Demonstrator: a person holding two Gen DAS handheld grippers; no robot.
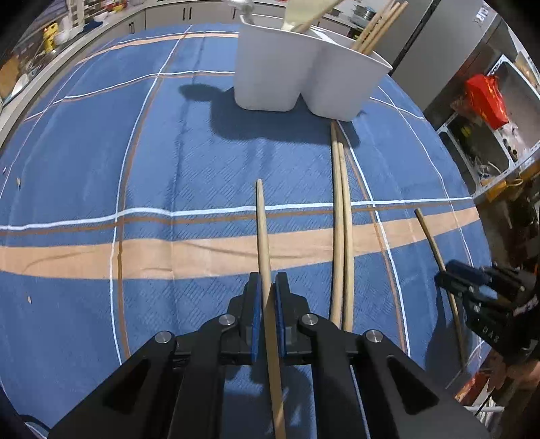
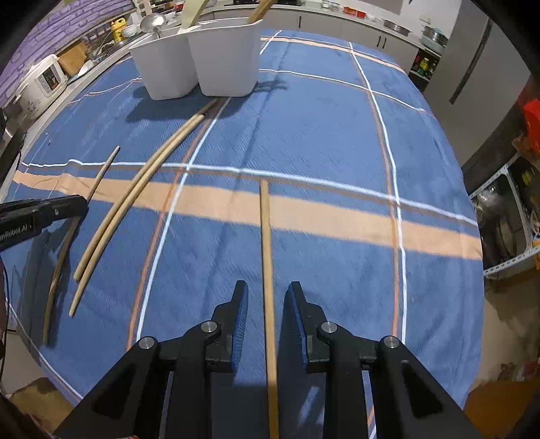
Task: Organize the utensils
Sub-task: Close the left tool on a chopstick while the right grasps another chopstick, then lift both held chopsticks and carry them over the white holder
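Note:
A white two-compartment utensil holder (image 1: 303, 77) stands at the far side of the blue plaid tablecloth, with chopsticks and a spatula in it; it also shows in the right wrist view (image 2: 202, 64). My left gripper (image 1: 269, 287) is shut on a wooden chopstick (image 1: 262, 223) that points toward the holder. Two more chopsticks (image 1: 341, 216) lie side by side to its right. My right gripper (image 2: 265, 297) is open, its jaws on either side of another chopstick (image 2: 266, 236) lying on the cloth. The right gripper also shows in the left wrist view (image 1: 449, 273).
The blue plaid tablecloth (image 2: 337, 135) covers the table. The pair of chopsticks (image 2: 135, 199) and the left-held chopstick (image 2: 101, 175) show left in the right wrist view, with the left gripper's body (image 2: 40, 212). Kitchen counters (image 2: 354, 23) at the back, shelves (image 1: 489, 135) at right.

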